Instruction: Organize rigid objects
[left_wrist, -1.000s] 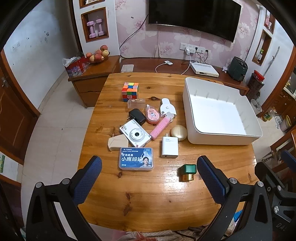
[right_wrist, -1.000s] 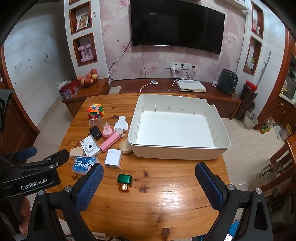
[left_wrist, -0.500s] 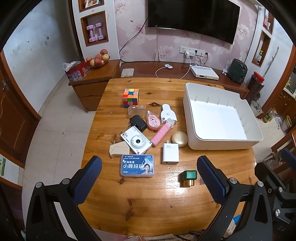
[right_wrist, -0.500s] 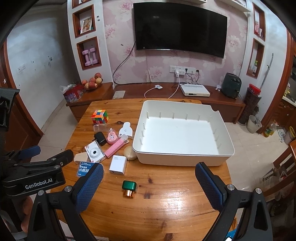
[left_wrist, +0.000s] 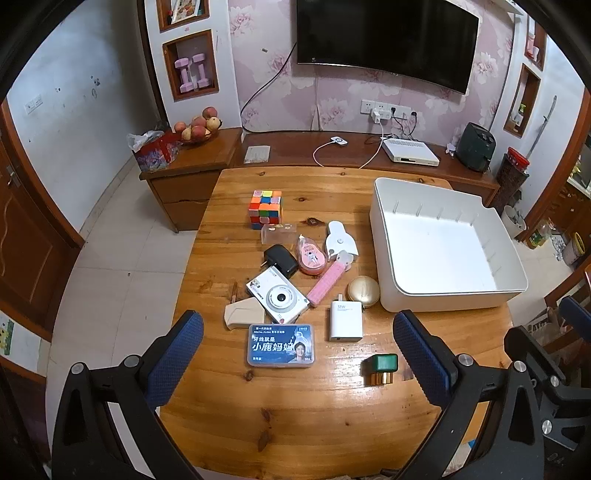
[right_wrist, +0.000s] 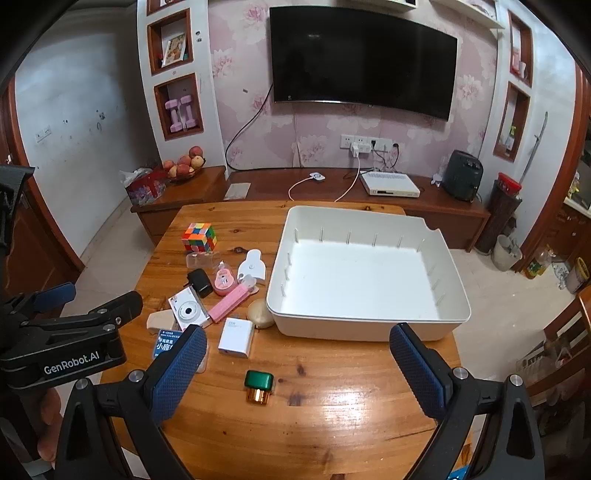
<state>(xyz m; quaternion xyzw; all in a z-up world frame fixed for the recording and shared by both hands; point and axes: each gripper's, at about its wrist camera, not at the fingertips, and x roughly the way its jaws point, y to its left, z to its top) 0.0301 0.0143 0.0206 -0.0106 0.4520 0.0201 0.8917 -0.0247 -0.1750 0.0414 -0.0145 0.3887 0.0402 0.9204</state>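
Observation:
Several small objects lie on the wooden table (left_wrist: 295, 406): a Rubik's cube (left_wrist: 265, 208), a white camera (left_wrist: 277, 294), a blue floss box (left_wrist: 281, 345), a white charger (left_wrist: 345, 320), a green-capped bottle (left_wrist: 380, 368), a pink bar (left_wrist: 327, 283) and a gold compact (left_wrist: 364, 291). An empty white bin (left_wrist: 384, 229) stands at the right, also in the right wrist view (right_wrist: 369, 328). My left gripper (left_wrist: 297, 362) is open and empty above the near table edge. My right gripper (right_wrist: 297, 373) is open and empty, near the green-capped bottle (right_wrist: 259, 384).
A black plug (left_wrist: 280, 259), pink tape dispenser (left_wrist: 312, 254), white holder (left_wrist: 340, 238), clear case (left_wrist: 279, 232) and beige wedge (left_wrist: 244, 314) lie among the objects. A low cabinet (left_wrist: 354, 155) runs behind the table. A chair (right_wrist: 565, 343) stands at the right.
Both grippers have drawn back and tilted up, so the table and objects sit lower and smaller in both views. Nothing on the table has moved.

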